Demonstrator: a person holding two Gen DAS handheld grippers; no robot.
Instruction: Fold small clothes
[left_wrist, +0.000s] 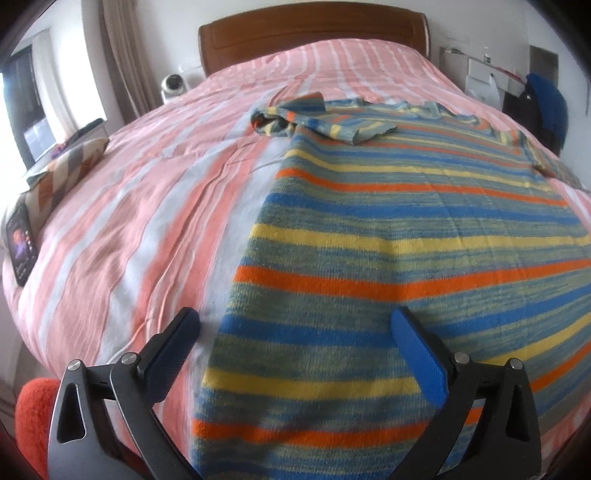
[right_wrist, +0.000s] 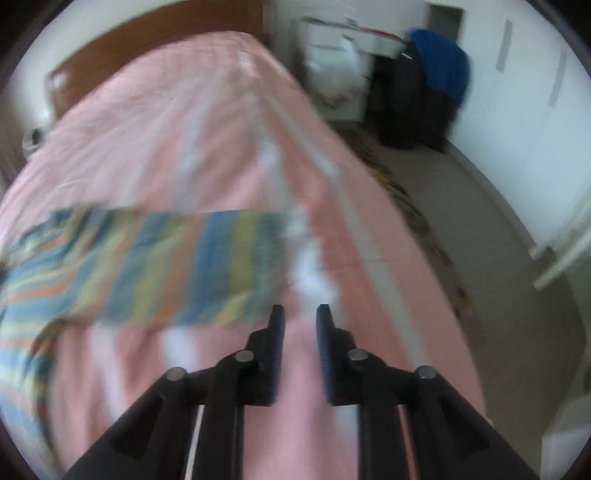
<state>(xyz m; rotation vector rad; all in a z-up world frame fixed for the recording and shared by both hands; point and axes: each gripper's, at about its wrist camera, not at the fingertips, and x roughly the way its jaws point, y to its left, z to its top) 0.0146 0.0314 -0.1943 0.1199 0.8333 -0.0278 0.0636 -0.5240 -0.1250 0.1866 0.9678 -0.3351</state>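
A striped knit shirt (left_wrist: 406, 229) in blue, yellow, orange and grey-green lies flat on the pink-and-white striped bed (left_wrist: 147, 221). Its left sleeve (left_wrist: 317, 118) is folded in over the top. My left gripper (left_wrist: 295, 321) is wide open and empty, straddling the shirt's near left edge just above it. In the blurred right wrist view the shirt (right_wrist: 147, 266) lies to the left. My right gripper (right_wrist: 300, 310) hovers over bare bedsheet (right_wrist: 221, 129) to the right of the shirt, its jaws a narrow gap apart with nothing between them.
A phone (left_wrist: 20, 243) and a patterned pillow (left_wrist: 62, 173) lie at the bed's left edge. A wooden headboard (left_wrist: 314, 37) stands at the far end. To the right of the bed are floor (right_wrist: 480, 221), a dark bag with blue cloth (right_wrist: 436, 85) and a white cabinet (right_wrist: 332, 62).
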